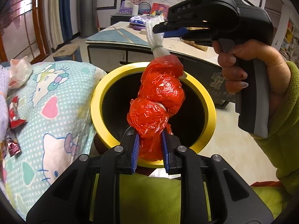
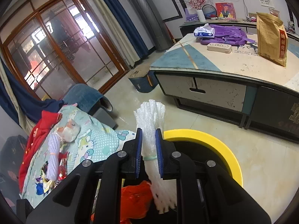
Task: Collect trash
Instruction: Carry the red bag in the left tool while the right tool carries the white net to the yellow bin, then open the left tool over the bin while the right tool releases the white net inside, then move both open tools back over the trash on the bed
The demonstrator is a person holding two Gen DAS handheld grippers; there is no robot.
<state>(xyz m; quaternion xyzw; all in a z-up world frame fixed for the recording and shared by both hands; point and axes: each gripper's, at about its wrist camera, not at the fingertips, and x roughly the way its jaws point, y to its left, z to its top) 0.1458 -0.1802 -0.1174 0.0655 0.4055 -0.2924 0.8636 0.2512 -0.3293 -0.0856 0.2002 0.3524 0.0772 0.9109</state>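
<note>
Left tongs [image 1: 149,145] clamped on red plastic bundle [image 1: 158,97], right tongs [image 2: 149,153] on its white foam net [image 2: 151,123], above yellow-rimmed bin [image 1: 99,100].

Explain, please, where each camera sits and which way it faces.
Left wrist: on the left gripper, facing down at the yellow bin; its fingers clamp the red plastic bundle; the right hand shows.
Right wrist: on the right gripper, facing the table; its fingers clamp the white foam net.
Shared: bundle, bin, table, blanket.
</note>
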